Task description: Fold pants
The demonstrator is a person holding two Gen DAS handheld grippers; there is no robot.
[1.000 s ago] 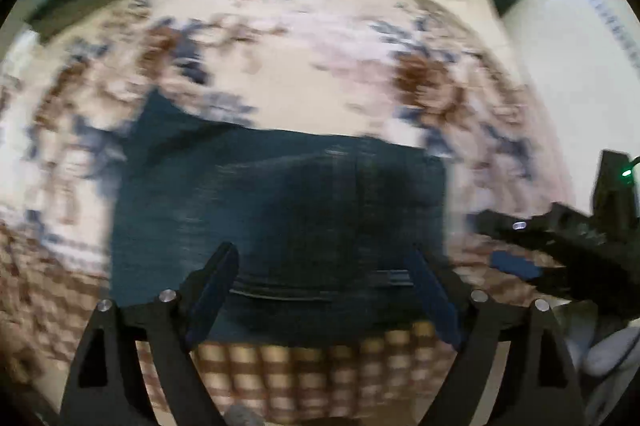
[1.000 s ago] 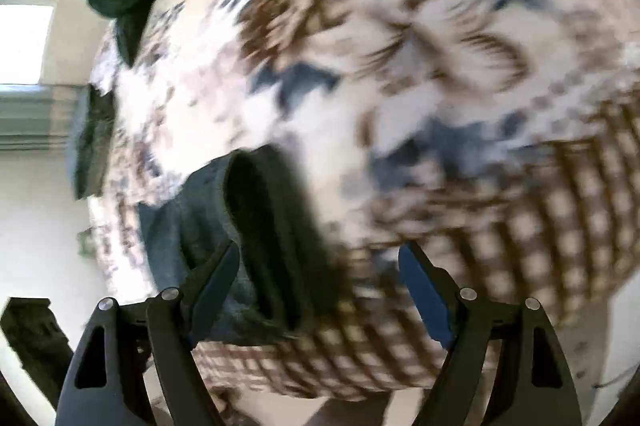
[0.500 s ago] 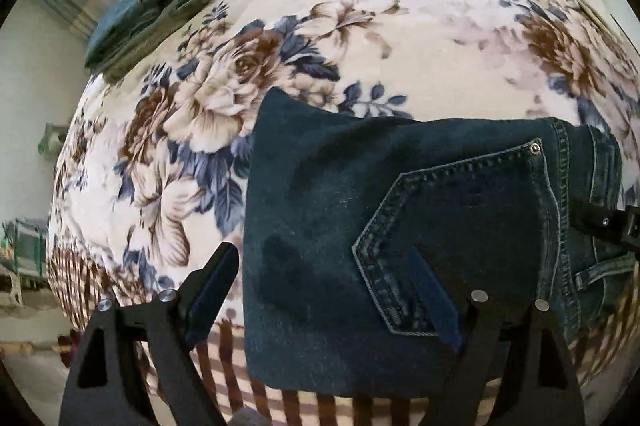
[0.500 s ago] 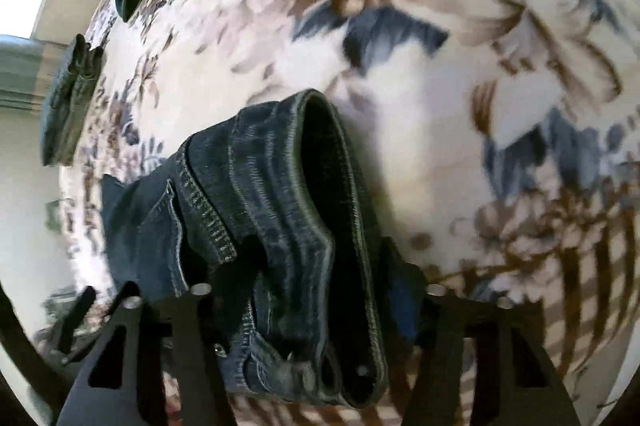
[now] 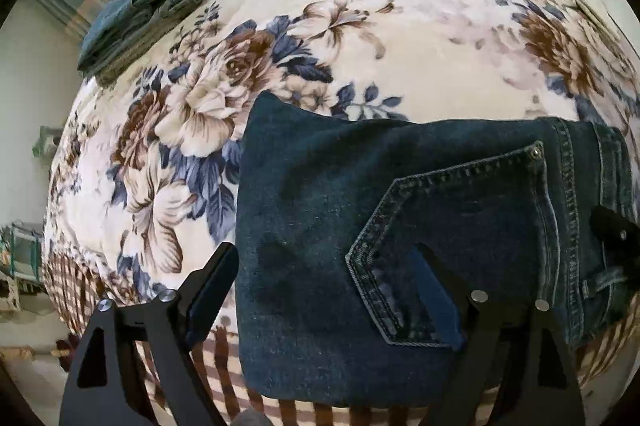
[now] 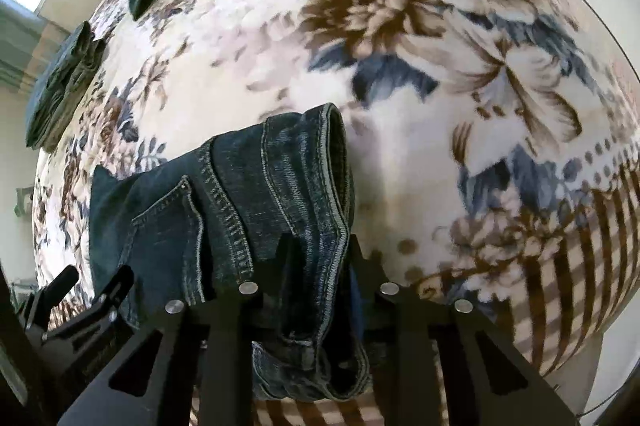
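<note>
Jaws of the right gripper [image 6: 316,258] have just been closing and are now pinching the thick waistband end of the folded jeans [image 6: 224,209] — denim is bunching up between them. Jaws of the left gripper [image 5: 326,286] are standing wide, hovering over the other end of the jeans [image 5: 360,226] with nothing held; one finger is lying over the back pocket [image 5: 460,246], the other just beside the folded edge. The jeans are lying as a compact folded block near the front edge of a bed covered by a floral blanket [image 5: 400,37]. A green folded garment [image 5: 140,13] is resting well apart. The risk from here, as a judgement: with only one end gripped, lifting may be letting the layers slip and the fold spill open, since the heavy denim is hanging unsupported.
</note>
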